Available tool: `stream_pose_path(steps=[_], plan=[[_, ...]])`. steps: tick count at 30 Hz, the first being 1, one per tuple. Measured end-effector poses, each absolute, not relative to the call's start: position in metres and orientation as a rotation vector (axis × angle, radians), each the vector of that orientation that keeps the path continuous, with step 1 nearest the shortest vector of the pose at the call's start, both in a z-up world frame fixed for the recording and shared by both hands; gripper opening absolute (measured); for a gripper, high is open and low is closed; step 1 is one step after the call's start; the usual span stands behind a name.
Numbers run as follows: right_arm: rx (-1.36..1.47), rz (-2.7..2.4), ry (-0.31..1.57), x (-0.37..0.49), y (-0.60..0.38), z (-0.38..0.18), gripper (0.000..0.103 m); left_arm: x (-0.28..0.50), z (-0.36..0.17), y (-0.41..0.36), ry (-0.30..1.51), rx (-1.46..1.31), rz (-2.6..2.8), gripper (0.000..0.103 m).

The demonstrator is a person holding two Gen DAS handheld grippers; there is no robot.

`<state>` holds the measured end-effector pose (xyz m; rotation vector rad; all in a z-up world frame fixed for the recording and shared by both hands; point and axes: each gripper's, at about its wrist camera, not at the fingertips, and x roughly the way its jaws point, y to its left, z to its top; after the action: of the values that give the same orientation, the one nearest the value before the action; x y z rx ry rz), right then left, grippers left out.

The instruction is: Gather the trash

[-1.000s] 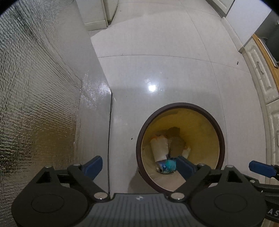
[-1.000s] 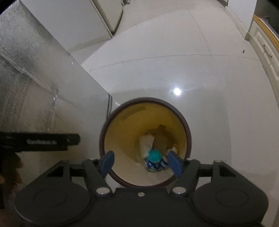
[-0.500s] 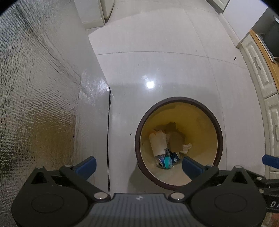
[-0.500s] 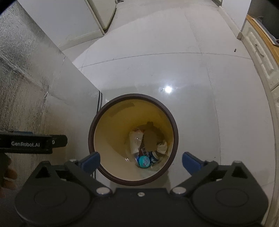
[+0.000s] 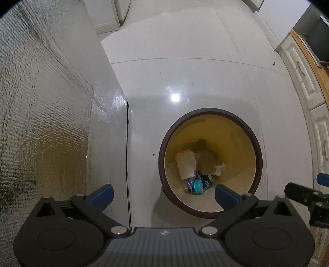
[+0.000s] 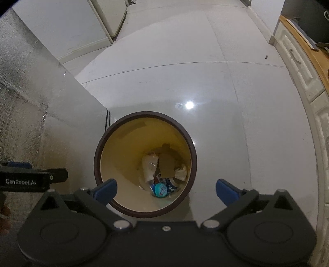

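Observation:
A round bin with a dark brown rim (image 5: 259, 152) (image 6: 193, 152) and yellow inside stands on the floor. In it lie a teal-capped blue bottle (image 5: 198, 185) (image 6: 161, 189), a blue can (image 5: 206, 180), a white paper cup (image 5: 186, 165) (image 6: 149, 167), brown cardboard (image 5: 206, 161) and crumpled paper (image 6: 181, 173). My left gripper (image 5: 163, 196) is open and empty, above the bin's near-left side. My right gripper (image 6: 166, 190) is open and empty, above the bin's near edge.
A silver foil-covered panel (image 5: 41, 123) (image 6: 30, 113) rises on the left, close to the bin. White cabinets with a wooden top (image 5: 308, 82) (image 6: 304, 67) line the right. A white appliance (image 6: 109, 18) stands far back. The glossy tile floor (image 5: 185, 71) stretches ahead.
The right gripper opened from around the teal-capped bottle, which dropped into the bin. Both grippers opened wider and rose away from the bin.

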<state>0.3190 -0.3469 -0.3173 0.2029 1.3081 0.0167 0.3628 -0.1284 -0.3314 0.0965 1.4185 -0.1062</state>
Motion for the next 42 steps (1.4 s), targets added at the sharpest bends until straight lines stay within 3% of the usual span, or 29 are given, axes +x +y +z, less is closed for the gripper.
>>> stream_pose_path(steps=[22, 42], plan=[[0.185, -0.013, 1.283, 0.292, -0.35, -0.295, 0.103, 0.331, -0.3, -0.117, 1.387, 0.1, -0.102, 0.103], [0.198, -0.051, 1.122, 0.247, -0.36, -0.217, 0.103, 0.287, -0.212, -0.118, 1.195, 0.121, -0.146, 0.103]])
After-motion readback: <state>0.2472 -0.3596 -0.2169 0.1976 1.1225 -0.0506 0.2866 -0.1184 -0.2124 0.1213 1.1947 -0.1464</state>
